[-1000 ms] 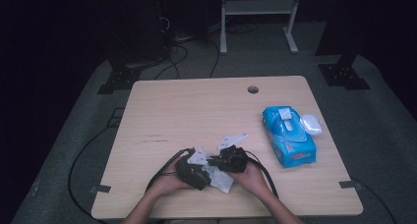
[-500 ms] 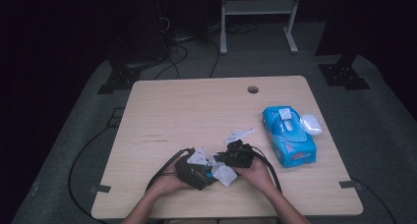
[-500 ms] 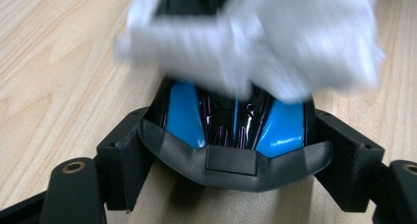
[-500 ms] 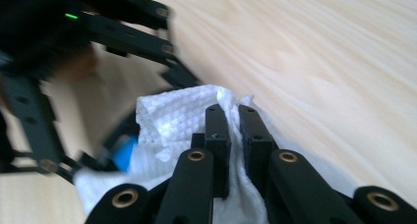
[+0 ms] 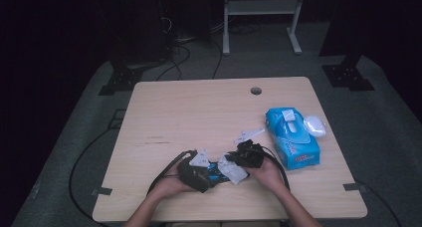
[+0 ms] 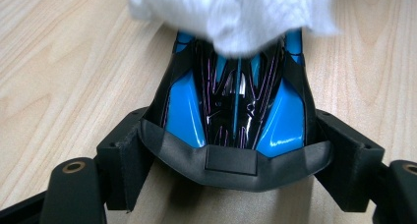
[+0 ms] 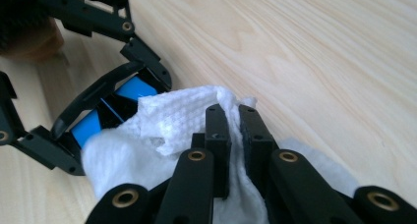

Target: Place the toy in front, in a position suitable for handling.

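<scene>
Midway, I'd say: left gripper (image 6: pixel 231 160) fingers clamp the blue toy car (image 6: pixel 231 101), right gripper (image 7: pixel 235 130) fingers pinch a white wipe (image 7: pixel 167 126) at its 12 o'clock end, w/ most of the body left to wipe.

A glossy toy car (image 6: pixel 235 101), blue and black with thin purple lines and a black rear wing, sits on the wooden table's near edge, level. A white, dimpled wipe (image 7: pixel 162 135), crumpled, lies over the car's far end, touching it.
</scene>
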